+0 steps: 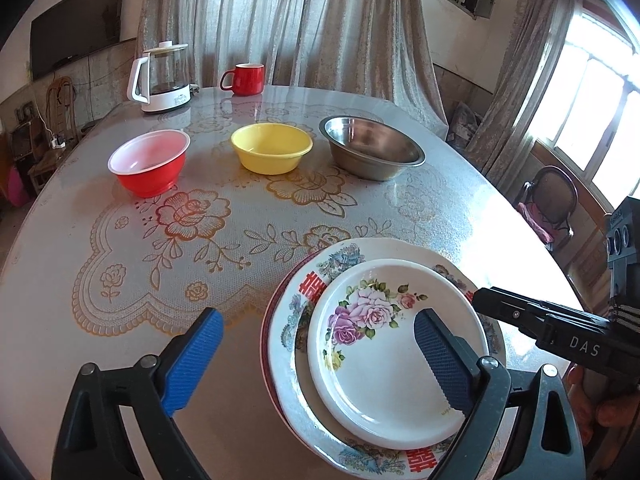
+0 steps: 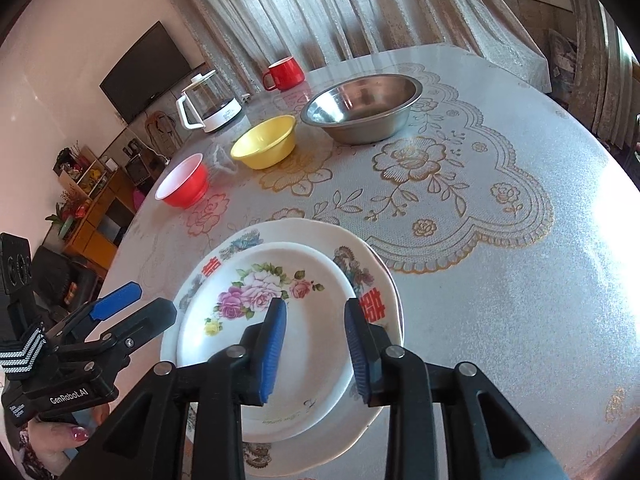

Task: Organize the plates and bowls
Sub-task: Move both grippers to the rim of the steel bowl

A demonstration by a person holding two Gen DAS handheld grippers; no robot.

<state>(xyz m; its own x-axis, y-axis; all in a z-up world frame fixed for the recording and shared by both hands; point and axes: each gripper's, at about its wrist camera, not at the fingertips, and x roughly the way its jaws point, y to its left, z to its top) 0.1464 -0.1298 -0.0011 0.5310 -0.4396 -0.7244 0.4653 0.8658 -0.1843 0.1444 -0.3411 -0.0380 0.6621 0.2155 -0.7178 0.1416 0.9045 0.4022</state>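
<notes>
A small white plate with pink roses (image 1: 384,364) (image 2: 276,344) lies on top of a larger plate with red characters (image 1: 296,300) (image 2: 360,276), stacked at the table's near edge. Across the table stand a red bowl (image 1: 150,164) (image 2: 184,182), a yellow bowl (image 1: 272,148) (image 2: 266,142) and a steel bowl (image 1: 372,148) (image 2: 362,106), all apart. My left gripper (image 1: 320,344) is open wide, its right finger over the rose plate, holding nothing. My right gripper (image 2: 316,340) is open and empty, its fingers above the rose plate.
A white and glass kettle (image 1: 162,80) (image 2: 210,106) and a red mug (image 1: 246,78) (image 2: 285,74) stand at the table's far side. The round table (image 1: 120,272) (image 2: 520,240) has a lace-patterned cover. A chair (image 1: 554,204) stands to the right.
</notes>
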